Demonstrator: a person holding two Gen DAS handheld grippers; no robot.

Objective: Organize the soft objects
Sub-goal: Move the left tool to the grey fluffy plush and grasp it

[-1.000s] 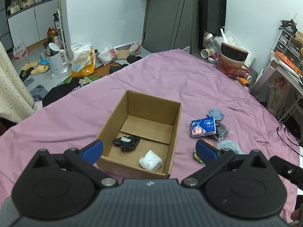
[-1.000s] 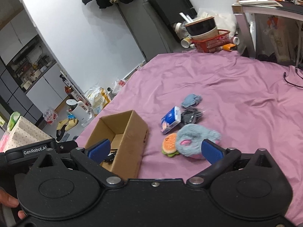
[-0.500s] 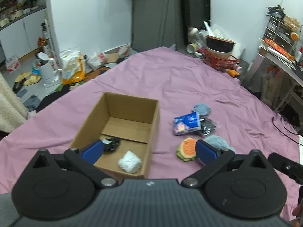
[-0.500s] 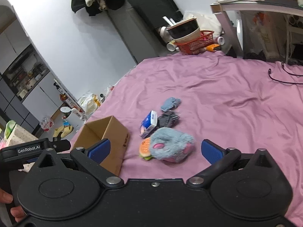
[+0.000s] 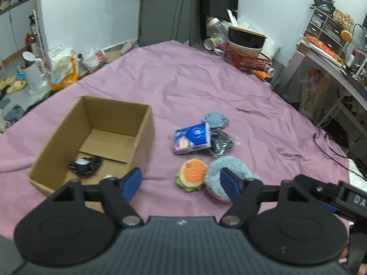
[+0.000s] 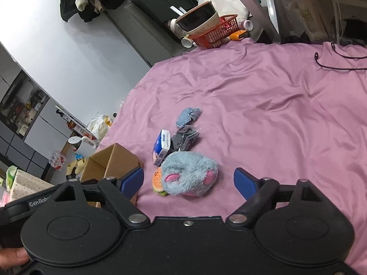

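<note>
Nearest, the left gripper [image 5: 180, 181] is hovering with its jaws wide apart and nothing between them, and the right gripper [image 6: 189, 182] is likewise spread and gripping nothing. Just beyond, a fluffy blue plush toy [image 6: 189, 174] is lying on the purple bedsheet [image 6: 275, 114], touching a burger toy [image 5: 191, 174] on its left. Left of these, a cardboard box [image 5: 75, 128] is sitting open, holding a black item [image 5: 84, 166]. Farther on, a blue packet [image 5: 192, 141] is leaning against a dark pouch [image 5: 219, 145], with a small blue cloth [image 6: 188, 115] behind them. Past the sheet's far edge, a red basket [image 5: 246, 58] is carrying stacked bowls.
</note>
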